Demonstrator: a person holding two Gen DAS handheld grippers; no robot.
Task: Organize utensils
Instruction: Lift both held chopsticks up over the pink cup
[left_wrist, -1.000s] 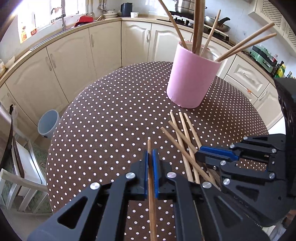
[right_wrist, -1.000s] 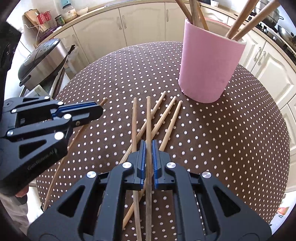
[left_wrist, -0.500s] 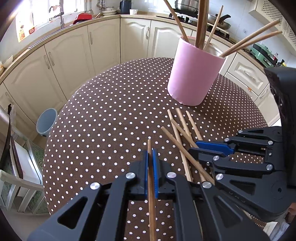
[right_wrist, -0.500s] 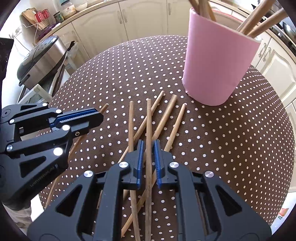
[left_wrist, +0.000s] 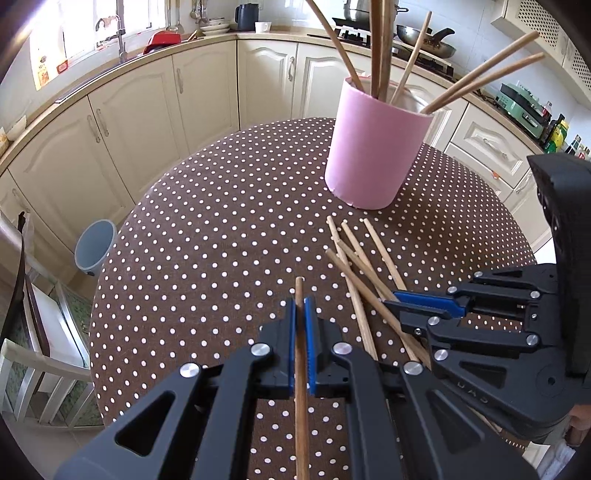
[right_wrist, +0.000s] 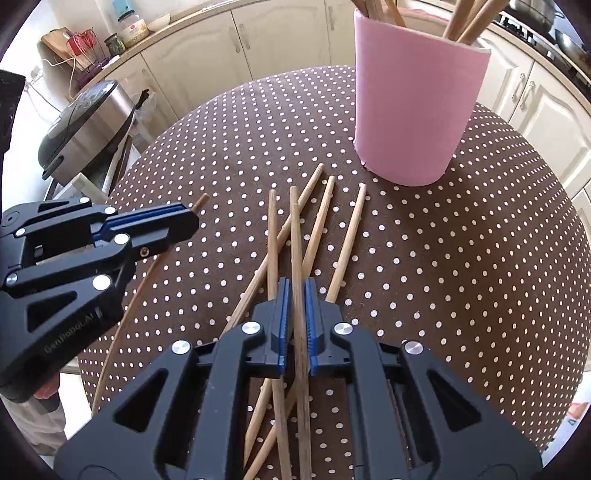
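Note:
A pink cup (left_wrist: 373, 147) holding several wooden chopsticks stands on the far side of the dotted table; it also shows in the right wrist view (right_wrist: 417, 110). Several loose chopsticks (left_wrist: 354, 258) lie on the cloth in front of it, fanned out (right_wrist: 317, 229). My left gripper (left_wrist: 300, 306) is shut on one chopstick (left_wrist: 300, 354), whose tip pokes out past the jaws. My right gripper (right_wrist: 295, 291) has its jaws slightly apart around a chopstick (right_wrist: 295, 236) that lies along them, above the pile.
The round table (left_wrist: 207, 236) has a brown polka-dot cloth. Cream kitchen cabinets (left_wrist: 147, 122) curve behind it. A grey bin (left_wrist: 95, 242) and a white chair (left_wrist: 40, 354) stand on the floor at left. A rice cooker (right_wrist: 88, 125) sits beyond the table's left edge.
My right gripper's jaws have parted a little around their chopstick. Both grippers have come nearer the pink cup. The left gripper still grips its chopstick.

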